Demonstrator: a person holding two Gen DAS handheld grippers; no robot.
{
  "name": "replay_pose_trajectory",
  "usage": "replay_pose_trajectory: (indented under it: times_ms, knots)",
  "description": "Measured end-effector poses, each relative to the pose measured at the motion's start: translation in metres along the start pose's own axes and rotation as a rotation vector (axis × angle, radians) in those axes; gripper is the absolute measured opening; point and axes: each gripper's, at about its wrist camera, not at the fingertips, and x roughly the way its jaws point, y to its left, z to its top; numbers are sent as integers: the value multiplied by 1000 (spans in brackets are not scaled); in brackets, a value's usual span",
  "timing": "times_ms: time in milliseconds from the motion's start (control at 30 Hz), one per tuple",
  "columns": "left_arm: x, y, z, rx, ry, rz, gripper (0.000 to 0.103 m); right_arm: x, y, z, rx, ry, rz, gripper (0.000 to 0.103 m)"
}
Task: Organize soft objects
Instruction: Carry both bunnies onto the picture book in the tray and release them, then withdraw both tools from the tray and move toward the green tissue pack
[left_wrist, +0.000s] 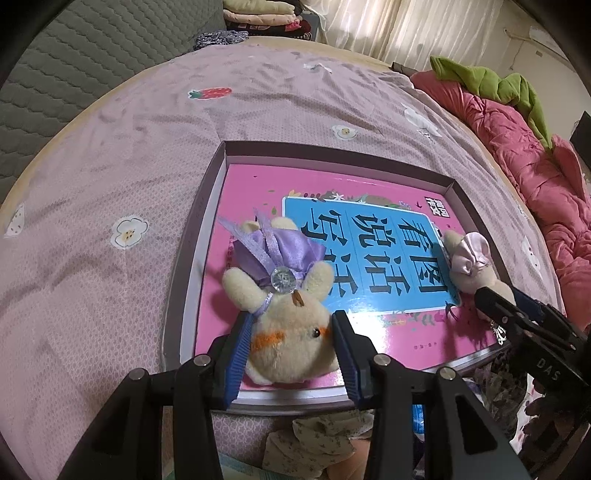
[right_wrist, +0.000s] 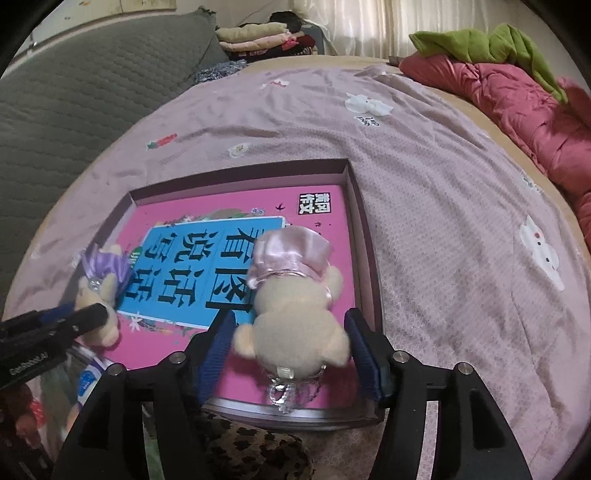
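Pink bedspread (left_wrist: 110, 177), tray (left_wrist: 192, 258): left gripper (left_wrist: 291, 343) clenched on purple-dress bunny (left_wrist: 288, 325); right gripper (right_wrist: 291, 347) released around pink-dress bunny (right_wrist: 295, 295), placement done; next, left lets go

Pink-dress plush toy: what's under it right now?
The pink-dress plush toy lies on a pink book inside a shallow box on the bed. The book's cover beneath the toy is hidden; so is the box floor.

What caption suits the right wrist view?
Open right gripper straddles a cream plush toy in pink satin dress lying on a pink book.
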Motion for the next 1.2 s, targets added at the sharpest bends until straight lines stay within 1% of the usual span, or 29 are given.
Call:
replay_pose_trajectory:
  times_ms: [33,167,267,333,433,600,667,767,967,1200]
  knots:
    - [0,0,1,-3,0,-1,45,-1,0,0,-2,-5,-2,70]
    - [0,1,1,-9,5,-7,46,-8,-6,2,7,-19,21,70]
    - [0,1,1,-12,8,-6,46,-15,-15,4,29,-45,56,71]
    - [0,2,2,-15,7,-13,47,-20,-17,5,29,-65,25,74]
    - [0,3,2,-16,11,-14,48,-25,-20,7,29,-82,10,74]
    - [-2,4,1,-12,11,-6,50,-29,-20,8,33,-104,-1,74]
    - [-2,5,1,-14,9,-7,54,-32,-19,9,26,-113,2,74]
    - [-3,6,1,-15,12,-4,57,-32,-17,10,24,-116,20,74]
    - [-14,6,-1,-18,-11,-7,59,-36,-16,11,12,-130,7,74]
    - [-35,3,-5,-15,-56,-13,59,-49,-16,12,5,-164,7,75]
